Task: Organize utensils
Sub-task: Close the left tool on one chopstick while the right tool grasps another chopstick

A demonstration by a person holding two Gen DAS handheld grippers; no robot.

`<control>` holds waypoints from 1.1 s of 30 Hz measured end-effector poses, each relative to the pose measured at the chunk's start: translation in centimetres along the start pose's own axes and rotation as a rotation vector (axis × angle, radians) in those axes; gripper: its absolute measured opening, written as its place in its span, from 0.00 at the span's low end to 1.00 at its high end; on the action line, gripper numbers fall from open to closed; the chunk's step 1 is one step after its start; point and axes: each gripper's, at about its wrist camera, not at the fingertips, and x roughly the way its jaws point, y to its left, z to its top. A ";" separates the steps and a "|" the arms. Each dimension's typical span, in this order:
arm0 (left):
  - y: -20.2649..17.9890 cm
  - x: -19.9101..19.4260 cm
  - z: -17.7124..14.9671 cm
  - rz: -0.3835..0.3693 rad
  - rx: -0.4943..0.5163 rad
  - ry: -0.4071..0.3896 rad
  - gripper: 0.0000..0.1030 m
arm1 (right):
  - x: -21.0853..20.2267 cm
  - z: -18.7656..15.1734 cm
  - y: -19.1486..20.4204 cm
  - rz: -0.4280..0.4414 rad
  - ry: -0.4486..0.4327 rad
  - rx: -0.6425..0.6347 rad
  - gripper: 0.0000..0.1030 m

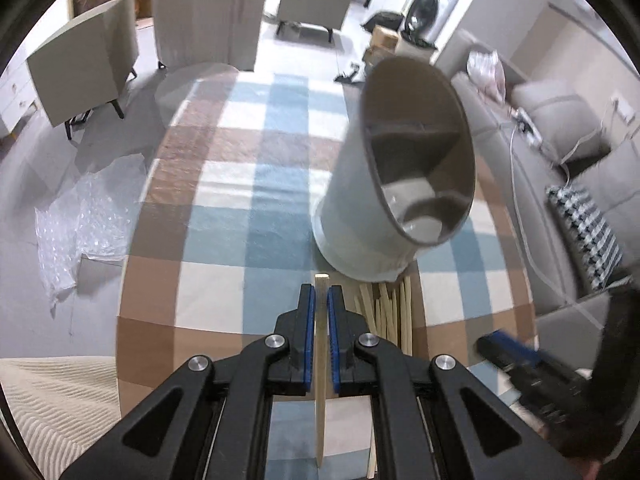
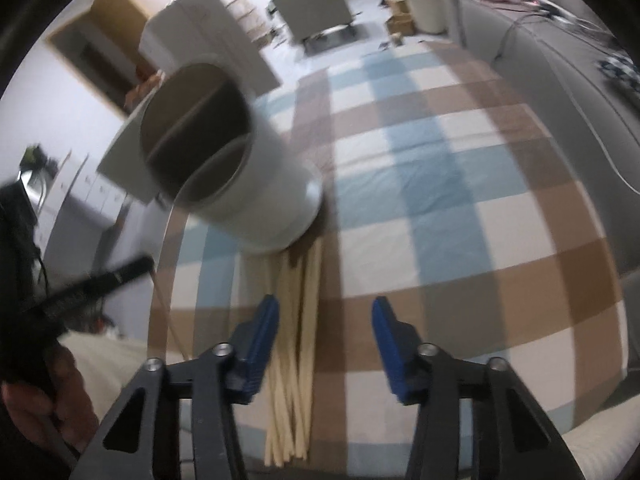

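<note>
Checkered tablecloth [image 1: 224, 216] beneath; white utensil holder [image 1: 360, 208] stood near bundle of chopsticks [image 2: 294, 380], just beyond their far ends. Left gripper [image 1: 319, 304] clamped on single chopstick [image 1: 321, 392]. Right gripper [image 2: 325, 320] spread wide, hovering over bundle, holding nothing.

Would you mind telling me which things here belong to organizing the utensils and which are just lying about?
Part of the job:
- single chopstick held in the left gripper
- chopstick pile
- divided holder
- right gripper, open

Lying about:
- bubble wrap
- houndstooth cushion
- washing machine
</note>
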 end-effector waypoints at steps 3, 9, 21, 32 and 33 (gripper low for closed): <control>-0.1 0.8 0.2 -0.035 -0.029 -0.034 0.02 | 0.8 -0.2 1.9 -0.004 0.031 -0.068 0.32; 2.2 0.3 -0.3 -0.058 -0.068 -0.044 0.02 | 3.5 0.6 5.9 -0.040 0.088 -0.218 0.30; 5.9 1.3 0.7 -0.071 -0.152 -0.020 0.02 | 9.6 1.4 9.3 -0.164 0.124 -0.371 0.19; 5.9 1.3 0.8 -0.081 -0.160 -0.008 0.02 | 12.0 0.8 9.6 -0.221 0.136 -0.373 0.06; 5.9 1.3 0.8 -0.076 -0.157 -0.006 0.02 | 11.9 0.8 9.4 -0.203 0.127 -0.365 0.06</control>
